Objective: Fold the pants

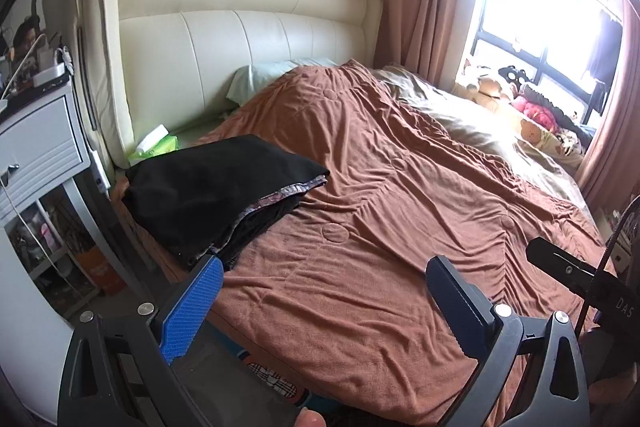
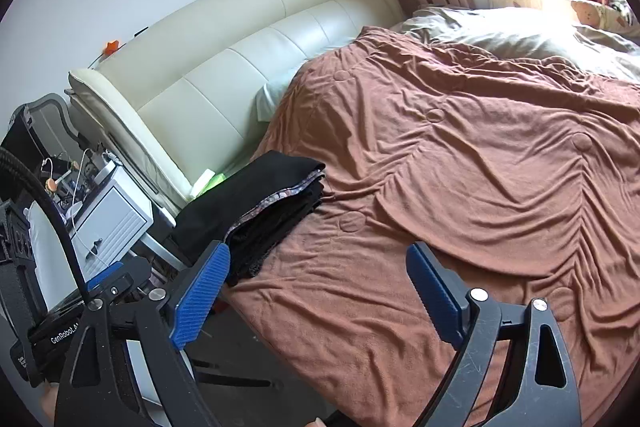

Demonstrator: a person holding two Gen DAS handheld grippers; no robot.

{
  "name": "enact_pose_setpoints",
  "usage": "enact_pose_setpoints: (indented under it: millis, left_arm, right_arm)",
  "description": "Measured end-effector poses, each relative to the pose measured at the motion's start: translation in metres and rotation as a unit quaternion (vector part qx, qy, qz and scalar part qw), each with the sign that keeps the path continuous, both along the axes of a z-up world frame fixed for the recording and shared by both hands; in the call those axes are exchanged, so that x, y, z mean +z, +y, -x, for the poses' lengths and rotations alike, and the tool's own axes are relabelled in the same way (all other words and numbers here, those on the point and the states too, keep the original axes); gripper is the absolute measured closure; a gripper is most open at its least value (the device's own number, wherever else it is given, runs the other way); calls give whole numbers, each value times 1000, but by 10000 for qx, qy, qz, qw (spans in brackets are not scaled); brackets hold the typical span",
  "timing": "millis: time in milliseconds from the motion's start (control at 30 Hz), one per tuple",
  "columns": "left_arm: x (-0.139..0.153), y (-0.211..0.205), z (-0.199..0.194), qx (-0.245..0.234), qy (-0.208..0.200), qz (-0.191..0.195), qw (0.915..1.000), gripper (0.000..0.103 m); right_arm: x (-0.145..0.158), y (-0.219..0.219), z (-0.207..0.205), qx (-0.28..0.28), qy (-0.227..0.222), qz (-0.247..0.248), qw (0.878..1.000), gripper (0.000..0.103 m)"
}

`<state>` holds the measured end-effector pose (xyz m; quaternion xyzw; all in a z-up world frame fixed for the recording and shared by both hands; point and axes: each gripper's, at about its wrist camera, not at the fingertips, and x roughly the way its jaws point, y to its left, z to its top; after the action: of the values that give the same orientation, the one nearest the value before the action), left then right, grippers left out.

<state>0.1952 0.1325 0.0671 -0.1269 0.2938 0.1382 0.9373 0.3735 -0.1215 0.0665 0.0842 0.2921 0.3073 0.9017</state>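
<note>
Folded black pants (image 1: 216, 187) with a patterned trim edge lie in a stack at the near left corner of the bed, on the brown blanket (image 1: 400, 227). The right wrist view shows the same pants (image 2: 264, 207) near the bed's side edge. My left gripper (image 1: 324, 275) stands open above the blanket, nothing between its blue pads (image 1: 196, 303), just in front of the stack. My right gripper (image 2: 320, 267) is open too and holds nothing, with its left pad (image 2: 200, 299) close to the stack's near edge.
A cream padded headboard (image 1: 240, 27) backs the bed. A green tissue pack (image 1: 156, 147) lies behind the pants. A white nightstand (image 1: 36, 147) with cables stands left of the bed. Soft toys (image 1: 532, 99) sit on the sill by the window. The other gripper's body (image 1: 580, 279) shows at right.
</note>
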Motion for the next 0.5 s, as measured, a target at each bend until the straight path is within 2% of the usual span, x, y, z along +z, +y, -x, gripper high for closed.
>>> enact_pose_setpoints:
  millis: [67, 367, 500]
  left_arm:
    - [1, -9, 12, -45, 2, -101, 9999, 1]
    - [2, -36, 64, -331, -127, -306, 9989, 1]
    - [-2, -49, 85, -541, -142, -333, 9979, 1]
  right_arm:
    - [1, -9, 18, -74, -76, -16, 9999, 0]
    - [-7, -39, 102, -625, -365, -20, 9974, 0]
    - [-10, -43, 142, -915, -554, 142, 9942, 0]
